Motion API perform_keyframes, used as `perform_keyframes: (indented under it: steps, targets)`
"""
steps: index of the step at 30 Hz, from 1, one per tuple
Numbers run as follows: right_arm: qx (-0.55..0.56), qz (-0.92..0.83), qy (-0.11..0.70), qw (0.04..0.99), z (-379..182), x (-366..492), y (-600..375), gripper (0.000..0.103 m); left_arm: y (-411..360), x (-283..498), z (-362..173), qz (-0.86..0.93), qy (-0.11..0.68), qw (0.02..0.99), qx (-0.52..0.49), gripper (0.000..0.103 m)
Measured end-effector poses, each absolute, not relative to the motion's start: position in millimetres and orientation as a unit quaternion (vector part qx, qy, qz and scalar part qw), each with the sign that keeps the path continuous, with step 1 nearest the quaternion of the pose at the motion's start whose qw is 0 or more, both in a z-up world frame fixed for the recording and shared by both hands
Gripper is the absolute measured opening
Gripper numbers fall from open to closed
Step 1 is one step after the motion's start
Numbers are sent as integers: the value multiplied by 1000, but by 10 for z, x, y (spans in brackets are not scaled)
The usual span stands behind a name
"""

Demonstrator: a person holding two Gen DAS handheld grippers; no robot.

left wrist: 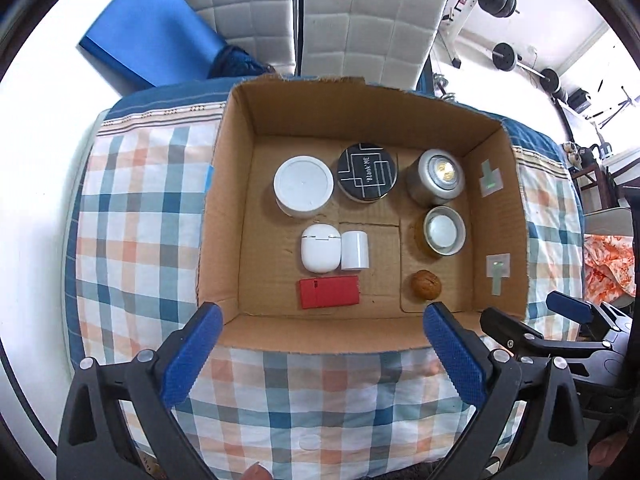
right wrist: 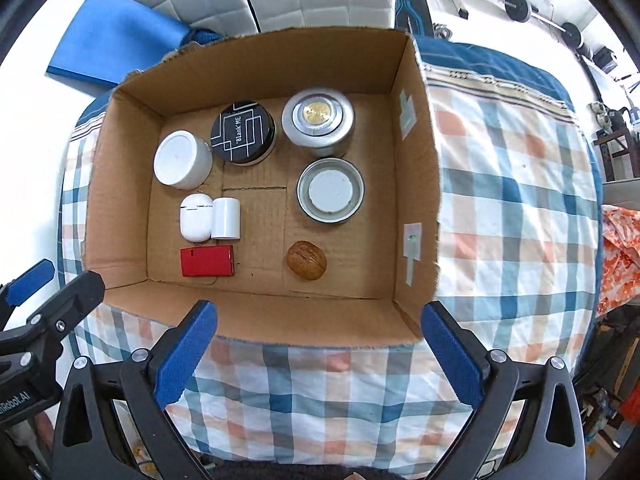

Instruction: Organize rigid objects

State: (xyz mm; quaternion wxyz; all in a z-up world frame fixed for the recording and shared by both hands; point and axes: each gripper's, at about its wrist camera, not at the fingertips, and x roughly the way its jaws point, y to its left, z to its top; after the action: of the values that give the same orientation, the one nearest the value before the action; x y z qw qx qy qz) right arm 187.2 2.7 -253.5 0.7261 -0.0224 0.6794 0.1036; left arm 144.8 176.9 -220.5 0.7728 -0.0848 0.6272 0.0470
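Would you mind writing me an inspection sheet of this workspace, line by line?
Surface: checked cloth over a table, bearing an open cardboard box.
Job's things: all in the box: white jar, black tin, silver canister, silver-rimmed jar, earbud case beside white cylinder, red box, walnut.
Clutter: two tape strips on the box's right wall.
Grippers: left gripper and right gripper both open, empty, in front of the box's near wall.
Cables: nothing seen.
Surroundings: white padded chairs, blue mat, barbell weights.
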Motion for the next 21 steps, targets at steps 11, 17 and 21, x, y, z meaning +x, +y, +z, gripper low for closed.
perform_keyframes:
  steps: [11,17,21]
  targets:
    - [-7,115,618,778,-1655,1373,-274,103,1535,903,-1344,46,552,828,-86,103]
    - [-7,119,566,816,-967,939,-486,103,1426,549,-767,54,506,858,-76,103]
    - [5,111,533,839,-613,698,-662,103,1366,381,-523,64,486,869,-59,103]
